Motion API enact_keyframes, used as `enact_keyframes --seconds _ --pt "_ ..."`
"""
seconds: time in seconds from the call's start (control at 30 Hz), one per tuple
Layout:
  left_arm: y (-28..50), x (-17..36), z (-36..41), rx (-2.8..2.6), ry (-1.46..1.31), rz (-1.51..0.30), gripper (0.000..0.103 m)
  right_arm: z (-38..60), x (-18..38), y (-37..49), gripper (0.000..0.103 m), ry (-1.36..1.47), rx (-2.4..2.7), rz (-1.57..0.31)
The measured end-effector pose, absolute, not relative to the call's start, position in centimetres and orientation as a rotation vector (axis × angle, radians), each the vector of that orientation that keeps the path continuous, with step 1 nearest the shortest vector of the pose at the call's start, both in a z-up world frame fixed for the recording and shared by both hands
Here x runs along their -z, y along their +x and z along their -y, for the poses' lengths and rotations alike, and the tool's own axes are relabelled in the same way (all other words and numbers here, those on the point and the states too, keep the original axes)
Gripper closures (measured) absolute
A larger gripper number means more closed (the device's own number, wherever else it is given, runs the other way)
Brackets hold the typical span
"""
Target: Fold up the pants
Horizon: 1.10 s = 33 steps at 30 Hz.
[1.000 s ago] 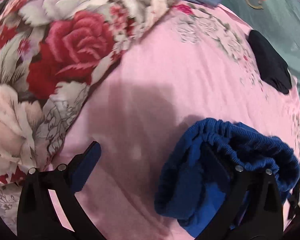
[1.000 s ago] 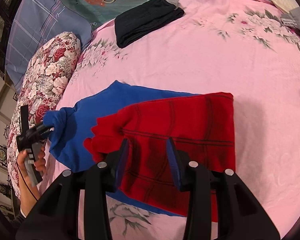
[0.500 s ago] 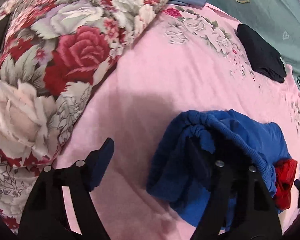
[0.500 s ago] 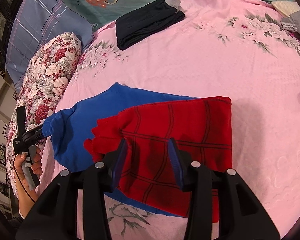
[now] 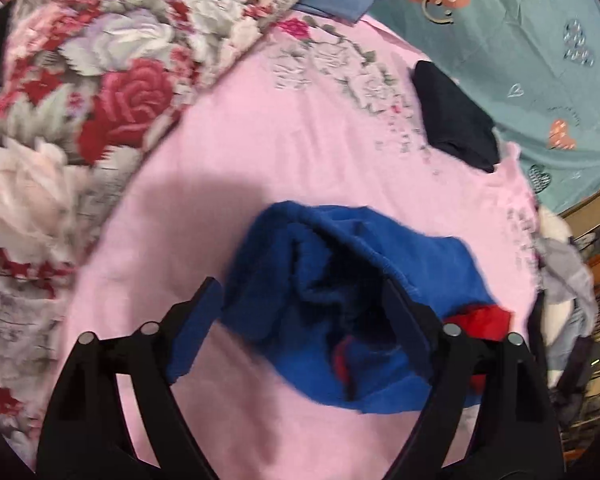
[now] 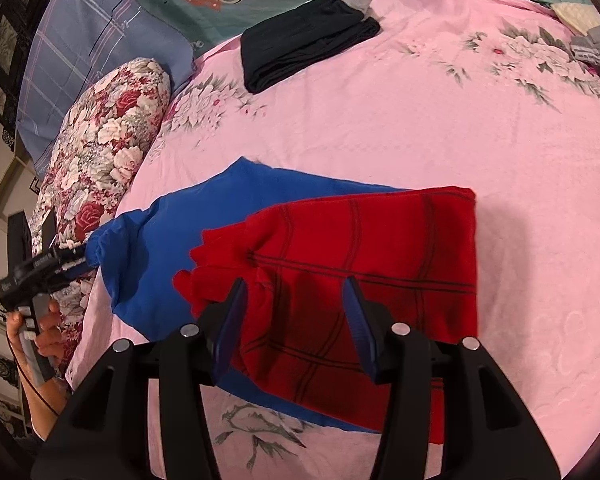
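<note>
- Left tongs point(image 5: 300, 320) sat at the bunched waistband of the pants point(image 6: 260, 240), jaws opening; cloth lay between, right pad tucked in the fold, no firm pinch seen.
- Right tongs point(image 6: 296, 320) hovered over the red leg section, jaws opening, nothing clamped.
- Pants lay mid-bed point(image 6: 480, 128), red half over blue. Judged: fold partly done; nxt a fresh pinch on waistband.
- Floral pillow point(image 6: 100, 168) crowded the left edge; open bed to the right; dark folded garment point(image 6: 304, 40) well apart.

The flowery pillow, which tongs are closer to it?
Left. The left tongs are at the blue end of the pants, right beside the flowery pillow. The right tongs hover over the red part, farther from it.
</note>
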State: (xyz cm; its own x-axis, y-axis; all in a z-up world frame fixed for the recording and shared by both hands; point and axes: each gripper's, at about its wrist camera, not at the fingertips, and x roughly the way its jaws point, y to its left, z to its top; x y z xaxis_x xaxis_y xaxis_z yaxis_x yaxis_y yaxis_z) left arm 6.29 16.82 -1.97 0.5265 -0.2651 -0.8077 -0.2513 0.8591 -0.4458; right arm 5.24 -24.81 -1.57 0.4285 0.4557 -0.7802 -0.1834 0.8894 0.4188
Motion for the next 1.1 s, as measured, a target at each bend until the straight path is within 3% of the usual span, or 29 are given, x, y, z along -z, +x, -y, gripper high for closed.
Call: enact_keyframes --seconds 0.27,0.47,0.67,0.73,0.97,1.1 --pt "7.6 1.7 -15.0 0.038 -0.605 -1.056 0.016 25.0 1.4 4.6 0.052 0.277 -0.409 -1.056" --pt "7.2 -0.3 -14.8 0.056 -0.609 -0.99 0.009 25.2 2.0 4.7 0.052 0.284 -0.399 -1.067" --pt "7.9 2.4 -13.7 -0.092 -0.419 -1.103 0.009 24.6 2.0 4.5 0.052 0.278 -0.429 -1.066" --pt "7.3 3.0 -14.8 -0.159 -0.38 -1.094 0.002 24.8 1.9 4.4 0.052 0.28 -0.431 -1.064" --pt "8.0 6.5 -16.6 -0.072 -0.476 -1.208 0.002 25.4 1.9 4.7 0.052 0.304 -0.427 -1.063" --pt "9.5 7.1 -13.5 -0.066 -0.245 -1.219 0.002 24.5 1.9 4.6 0.052 0.284 -0.448 -1.067"
